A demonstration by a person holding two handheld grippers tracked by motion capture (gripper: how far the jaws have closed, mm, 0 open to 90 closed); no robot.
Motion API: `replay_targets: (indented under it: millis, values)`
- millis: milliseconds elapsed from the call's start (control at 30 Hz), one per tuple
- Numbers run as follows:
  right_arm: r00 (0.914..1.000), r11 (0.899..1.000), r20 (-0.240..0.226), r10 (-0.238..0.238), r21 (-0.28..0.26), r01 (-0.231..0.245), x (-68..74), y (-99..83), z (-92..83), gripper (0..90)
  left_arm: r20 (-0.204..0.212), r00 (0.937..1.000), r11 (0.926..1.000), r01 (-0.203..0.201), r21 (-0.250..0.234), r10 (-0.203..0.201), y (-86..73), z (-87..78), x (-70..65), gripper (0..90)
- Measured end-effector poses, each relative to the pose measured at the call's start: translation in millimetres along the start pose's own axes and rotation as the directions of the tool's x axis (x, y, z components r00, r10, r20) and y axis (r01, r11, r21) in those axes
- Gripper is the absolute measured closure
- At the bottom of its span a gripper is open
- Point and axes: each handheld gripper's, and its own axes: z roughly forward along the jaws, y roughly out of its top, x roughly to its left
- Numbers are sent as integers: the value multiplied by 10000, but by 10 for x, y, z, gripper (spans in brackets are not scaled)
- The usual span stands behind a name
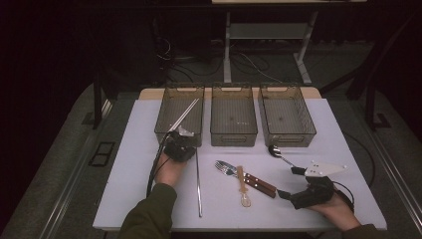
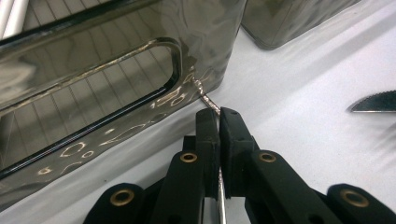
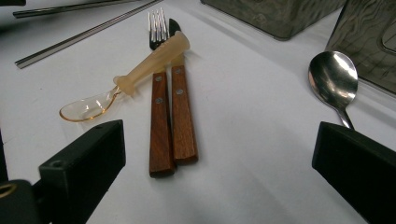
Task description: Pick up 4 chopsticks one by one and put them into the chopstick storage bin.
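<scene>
Olive-green sleeve (image 1: 149, 211) on the left forearm. Black left tongs (image 2: 218, 122), blocky and matte, with brass-ringed pivot holes along the linkage and a black cable (image 1: 153, 169) looping back beside the wrist. Black right tongs (image 1: 291, 183) with square-ended jaws, topped by a pale grey three-cornered plate (image 1: 326, 169).

The chopstick (image 2: 211, 103) is hidden between the fingers; the knife (image 2: 373, 103) is cut off at the edge
</scene>
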Motion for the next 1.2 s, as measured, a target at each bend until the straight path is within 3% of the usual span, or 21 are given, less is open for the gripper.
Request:
replay_targets:
  millis: [133,267,533,633,933,1100,1200]
  values:
    - [10000,10000,5,-9,10,9,1,0,0,25,119,9998,9997,189,-127,-188,-20,-4,17,850]
    - [10000,10000,-7,-5,-8,5,3,1,-4,25,313,9990,9990,336,-302,-326,-52,-70,36,716]
    - [10000,10000,-12,-18,-47,18,2,0,-11,25,833,9952,9954,583,-759,-519,-306,-473,80,623]
    - [10000,10000,-7,-14,-38,14,4,1,-12,25,1108,9921,9946,675,-784,-586,-443,-582,68,633]
    - [10000,10000,26,-48,-10,48,11,2,-7,25,766,9959,9972,526,-532,-485,-788,-790,-12,691]
    - [10000,10000,31,-66,0,66,17,2,-6,25,732,9942,9961,816,-334,-790,-869,-811,16,747]
    - [10000,10000,30,-65,0,65,18,2,-5,25,727,9944,9969,779,-119,-768,-869,-784,9,775]
